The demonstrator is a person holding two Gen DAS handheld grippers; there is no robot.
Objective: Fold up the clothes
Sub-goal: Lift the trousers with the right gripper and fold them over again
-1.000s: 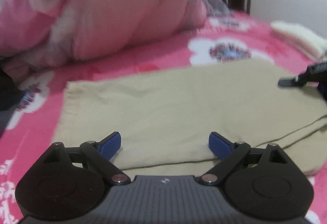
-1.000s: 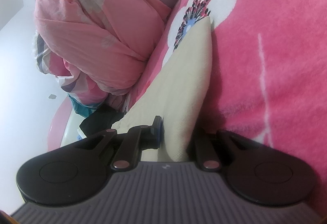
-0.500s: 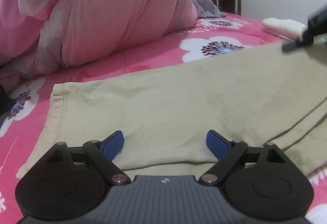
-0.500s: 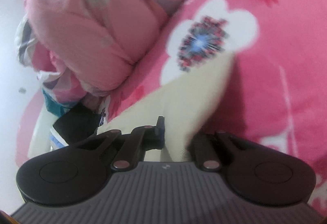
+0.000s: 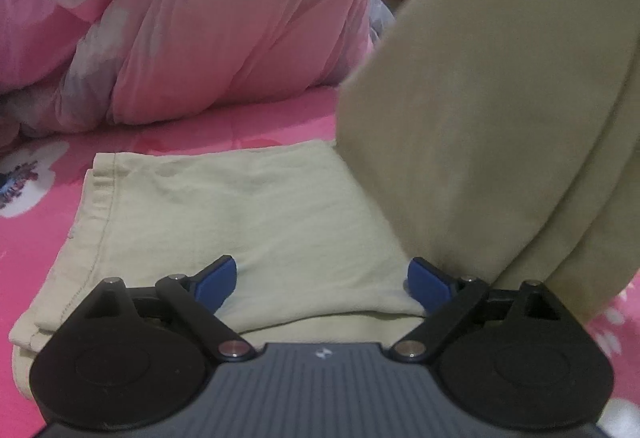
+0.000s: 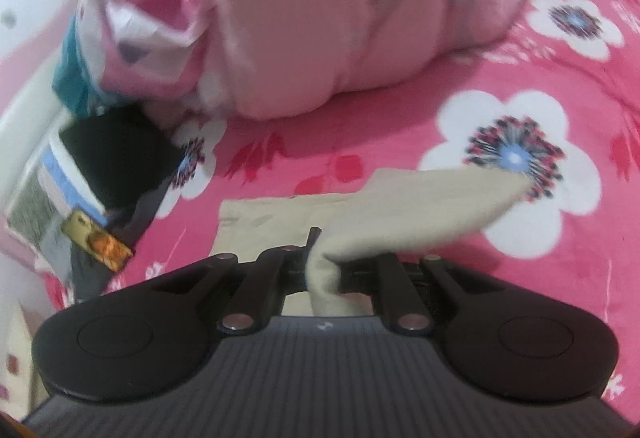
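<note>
The beige garment [image 5: 248, 214] lies on the pink flowered bed [image 6: 400, 142], filling the lower centre of the left view. The left claw [image 5: 322, 278] hovers spread wide above its near edge. The right claw [image 6: 340, 258] pinches a bunched end, lifted at the right. A pink quilt [image 5: 224, 26] is heaped behind.

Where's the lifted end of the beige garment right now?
Clamped in the right gripper; in the left wrist view the beige garment rises at right, beside the pink duvet.
</note>
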